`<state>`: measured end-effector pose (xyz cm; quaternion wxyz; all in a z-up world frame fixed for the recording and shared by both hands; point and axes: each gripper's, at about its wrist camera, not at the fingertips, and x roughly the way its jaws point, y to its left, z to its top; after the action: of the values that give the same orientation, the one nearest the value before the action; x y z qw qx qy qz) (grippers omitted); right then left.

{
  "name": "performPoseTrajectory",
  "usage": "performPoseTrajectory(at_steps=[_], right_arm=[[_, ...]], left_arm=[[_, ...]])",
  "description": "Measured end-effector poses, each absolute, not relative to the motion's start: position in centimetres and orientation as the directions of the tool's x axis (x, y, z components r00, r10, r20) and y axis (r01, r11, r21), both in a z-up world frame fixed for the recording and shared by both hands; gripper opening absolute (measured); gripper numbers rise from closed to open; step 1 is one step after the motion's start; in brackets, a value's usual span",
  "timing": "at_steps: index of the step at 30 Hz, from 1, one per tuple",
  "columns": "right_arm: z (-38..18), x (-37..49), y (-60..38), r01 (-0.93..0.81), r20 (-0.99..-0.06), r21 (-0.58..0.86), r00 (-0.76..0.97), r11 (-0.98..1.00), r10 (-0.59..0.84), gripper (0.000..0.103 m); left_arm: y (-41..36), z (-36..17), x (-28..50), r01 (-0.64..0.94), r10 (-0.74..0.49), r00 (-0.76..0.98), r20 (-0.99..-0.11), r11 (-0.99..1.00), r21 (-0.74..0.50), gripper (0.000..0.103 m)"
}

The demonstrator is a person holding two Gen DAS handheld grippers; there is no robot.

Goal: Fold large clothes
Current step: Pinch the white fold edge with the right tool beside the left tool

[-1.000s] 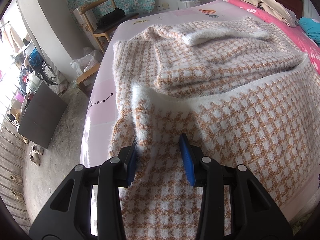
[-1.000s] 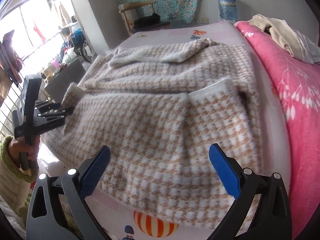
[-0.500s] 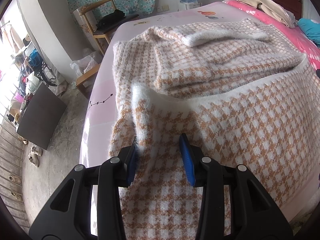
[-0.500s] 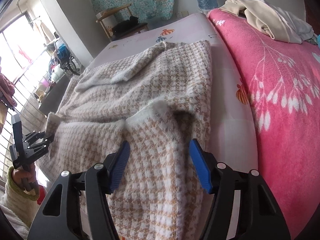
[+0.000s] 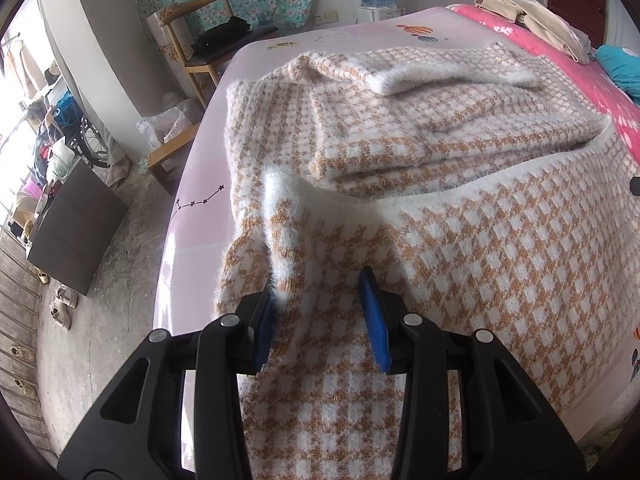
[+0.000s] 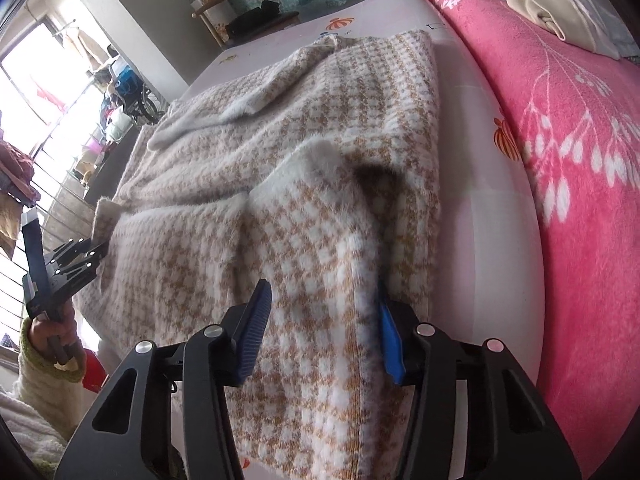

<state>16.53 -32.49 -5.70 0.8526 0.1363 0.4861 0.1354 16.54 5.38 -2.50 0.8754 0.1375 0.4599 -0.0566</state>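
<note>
A large fluffy sweater (image 5: pixel 440 140) in an orange-and-white check lies spread on the bed, its upper part folded over. My left gripper (image 5: pixel 318 320) is shut on a raised fold of the near hem at the sweater's left corner. In the right wrist view the sweater (image 6: pixel 280 152) stretches away, and the left gripper (image 6: pixel 90 258) holds that corner up at the far left. My right gripper (image 6: pixel 322 332) straddles a ridge of fabric at the near right corner. Its jaws are closing; the right pad touches the cloth while the left pad's ribbed face still shows bare.
The sweater rests on a pale pink sheet (image 5: pixel 200 208). A bright pink blanket (image 6: pixel 580 160) with beige clothes (image 6: pixel 540 0) on it runs along the right side. A wooden chair (image 5: pixel 208 40) and a dark cabinet (image 5: pixel 76 232) stand on the floor left of the bed.
My right gripper slid right along the hem to the sweater's right corner and its jaws narrowed around a ridge of fabric. The left gripper and its hold look the same.
</note>
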Motion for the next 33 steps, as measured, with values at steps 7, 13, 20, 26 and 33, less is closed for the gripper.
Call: performPoseTrajectory(at_steps=[7,13,20,26,33], right_arm=[[-5.7,16.8,-31.9,-0.083,-0.801,0.308,0.514,0.948,0.305,0.034],[-4.8,16.1,-30.9,-0.099,-0.810,0.209,0.540,0.973,0.230,0.016],[-4.7,15.6,-29.3,-0.114,-0.824,0.056,0.556,0.992,0.110,0.015],[-4.8,15.6,-28.7,-0.113,-0.828,0.001,0.557,0.994,0.064,0.015],[-4.8,15.6,-28.5,-0.105,-0.829,-0.003,0.556,0.994,0.056,0.015]], left_arm=[[5.3,-2.6,16.7,0.219,0.037,0.574,-0.818,0.955,0.198,0.038],[5.2,-2.7,16.6,0.212,0.042,0.574,-0.817,0.957,0.199,0.038],[5.2,-2.7,16.6,0.213,0.042,0.574,-0.818,0.956,0.199,0.038],[5.2,-2.7,16.5,0.212,0.044,0.576,-0.816,0.956,0.202,0.038],[5.0,-2.7,16.5,0.211,0.051,0.577,-0.815,0.955,0.209,0.038]])
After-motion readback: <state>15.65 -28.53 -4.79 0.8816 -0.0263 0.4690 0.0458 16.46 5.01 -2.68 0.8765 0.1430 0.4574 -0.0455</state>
